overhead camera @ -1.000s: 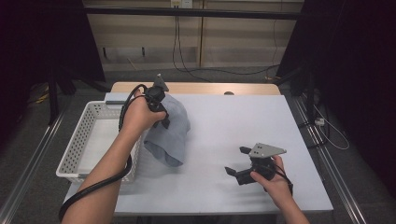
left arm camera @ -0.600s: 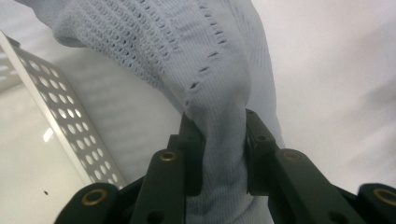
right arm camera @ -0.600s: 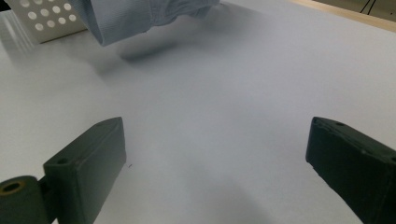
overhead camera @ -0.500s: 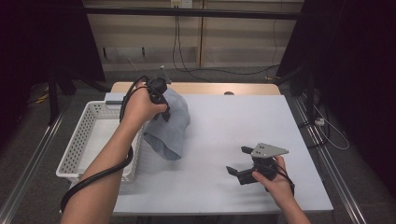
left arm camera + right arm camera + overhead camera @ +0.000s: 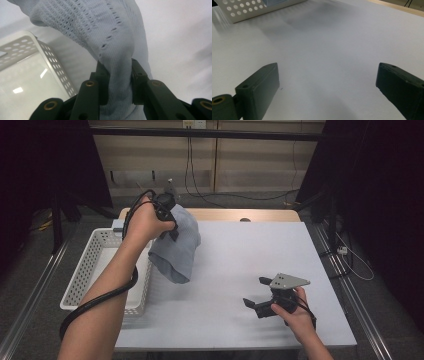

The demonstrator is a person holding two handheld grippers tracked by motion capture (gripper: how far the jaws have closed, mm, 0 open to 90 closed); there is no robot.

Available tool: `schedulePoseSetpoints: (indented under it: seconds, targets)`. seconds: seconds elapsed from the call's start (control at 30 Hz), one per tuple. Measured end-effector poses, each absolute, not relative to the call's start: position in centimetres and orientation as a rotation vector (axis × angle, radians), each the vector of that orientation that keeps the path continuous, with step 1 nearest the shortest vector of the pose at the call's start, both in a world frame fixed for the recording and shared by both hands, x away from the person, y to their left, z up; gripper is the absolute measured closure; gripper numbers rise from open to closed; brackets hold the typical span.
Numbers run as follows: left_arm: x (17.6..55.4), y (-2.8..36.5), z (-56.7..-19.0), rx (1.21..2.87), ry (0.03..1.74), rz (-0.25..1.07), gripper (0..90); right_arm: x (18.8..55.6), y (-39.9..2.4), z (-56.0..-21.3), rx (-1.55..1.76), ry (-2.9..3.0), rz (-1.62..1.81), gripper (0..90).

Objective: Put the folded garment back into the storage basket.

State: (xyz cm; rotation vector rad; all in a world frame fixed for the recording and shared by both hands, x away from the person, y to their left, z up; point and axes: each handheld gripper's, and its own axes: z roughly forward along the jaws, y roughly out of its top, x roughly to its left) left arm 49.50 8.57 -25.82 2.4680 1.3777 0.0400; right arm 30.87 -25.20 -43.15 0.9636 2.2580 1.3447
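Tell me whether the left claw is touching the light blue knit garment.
Touching. In the left gripper view, the left claw has both jaws pinching a bunched fold of the garment.

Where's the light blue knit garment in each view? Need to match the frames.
High view: light blue knit garment hangs upper left of centre, beside the white basket.
Left gripper view: garment centre, pinched between the jaws.
Right gripper view: a blue sliver at the top edge, behind the basket.
Shared landmark: the basket.

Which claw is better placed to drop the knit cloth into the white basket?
Left: the left claw already pinches the cloth beside the basket; the right claw rests open, far off.
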Motion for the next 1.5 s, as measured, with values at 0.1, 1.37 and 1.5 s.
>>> schedulePoseSetpoints:
  seconds: [0.1,1.37,1.5]
  targets:
    - [49.8,8.7,-25.5,2.469,1.383,0.052,73.7,30.9,-25.1,-43.2,0.962,2.260,1.345,4.6]
    - [51.7,11.4,-22.5,2.445,1.455,0.140,73.9,30.9,-25.2,-43.4,0.964,2.266,1.342,4.6]
    - [51.9,12.3,-22.5,2.419,1.477,0.154,73.8,30.9,-25.2,-43.4,0.970,2.269,1.338,4.6]
